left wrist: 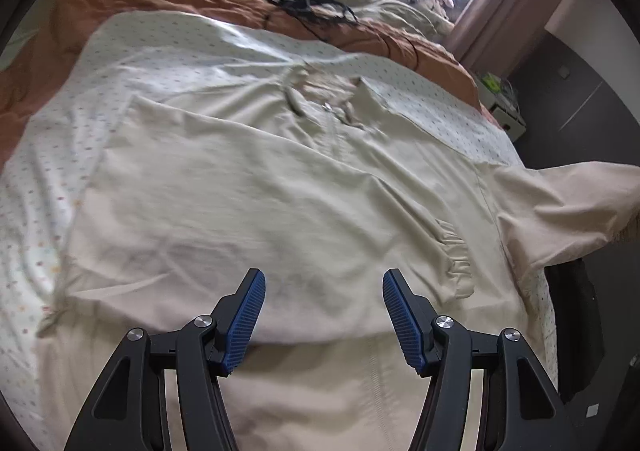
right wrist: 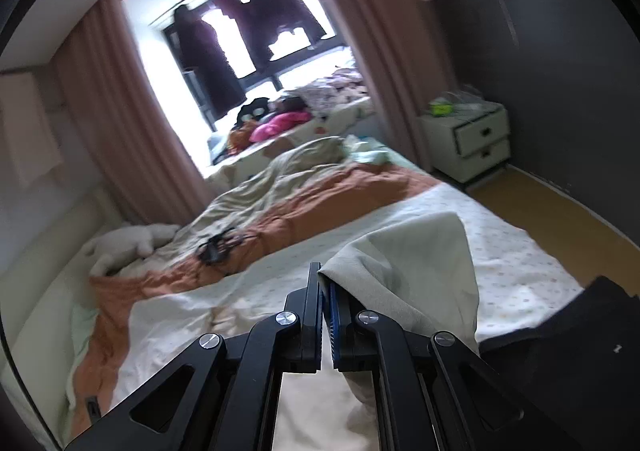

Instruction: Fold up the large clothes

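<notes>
A large cream jacket [left wrist: 248, 187] lies spread flat on the dotted white bedsheet [left wrist: 168, 47], collar and zipper toward the far side. My left gripper [left wrist: 324, 283] is open and empty, hovering above the garment's near part. One sleeve [left wrist: 560, 207] is lifted off the bed at the right edge. In the right wrist view my right gripper [right wrist: 325, 287] is shut on that cream sleeve [right wrist: 416, 267], which drapes over its right finger and hangs down.
An orange and beige quilt [right wrist: 304, 195] is bunched at the far side of the bed with a black tangled cord [right wrist: 216, 247] on it. A white plush toy [right wrist: 124, 243] lies by the headboard. A white nightstand [right wrist: 468, 139] stands on the wooden floor to the right.
</notes>
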Action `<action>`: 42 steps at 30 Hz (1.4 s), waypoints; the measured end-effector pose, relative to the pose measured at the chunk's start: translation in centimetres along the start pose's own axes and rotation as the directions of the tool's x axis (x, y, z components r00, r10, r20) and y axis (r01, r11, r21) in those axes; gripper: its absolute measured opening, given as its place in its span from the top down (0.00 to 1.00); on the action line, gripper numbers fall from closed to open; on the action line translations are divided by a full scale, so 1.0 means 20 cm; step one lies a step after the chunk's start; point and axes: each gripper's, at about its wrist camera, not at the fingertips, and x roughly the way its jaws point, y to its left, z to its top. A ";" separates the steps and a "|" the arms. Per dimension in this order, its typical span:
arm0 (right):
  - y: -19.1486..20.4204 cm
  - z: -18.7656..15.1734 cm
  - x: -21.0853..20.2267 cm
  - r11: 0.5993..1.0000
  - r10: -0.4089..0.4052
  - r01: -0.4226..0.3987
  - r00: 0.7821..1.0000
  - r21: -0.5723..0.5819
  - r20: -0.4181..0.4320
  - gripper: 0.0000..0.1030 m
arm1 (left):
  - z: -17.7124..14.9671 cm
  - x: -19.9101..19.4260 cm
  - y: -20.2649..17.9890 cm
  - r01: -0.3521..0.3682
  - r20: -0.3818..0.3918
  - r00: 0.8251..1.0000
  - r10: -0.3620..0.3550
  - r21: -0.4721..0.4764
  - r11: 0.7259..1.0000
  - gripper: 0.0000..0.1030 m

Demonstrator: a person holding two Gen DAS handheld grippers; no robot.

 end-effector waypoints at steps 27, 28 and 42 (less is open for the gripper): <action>1.04 -1.03 0.76 0.970 0.115 -0.192 0.901 -0.149 -0.418 0.91 | -0.20 -0.40 0.80 -0.064 0.053 0.996 0.076 -0.201 0.977 0.39; 1.05 -1.10 0.81 0.971 0.120 -0.203 0.874 -0.130 -0.470 0.77 | -0.20 -0.40 0.81 -0.064 0.050 0.996 0.076 -0.206 0.976 0.39; 0.80 -1.38 0.56 0.946 0.234 -0.321 0.756 -0.035 -0.612 0.18 | -0.32 -0.24 0.72 -0.025 0.029 0.999 0.031 -0.200 0.979 0.39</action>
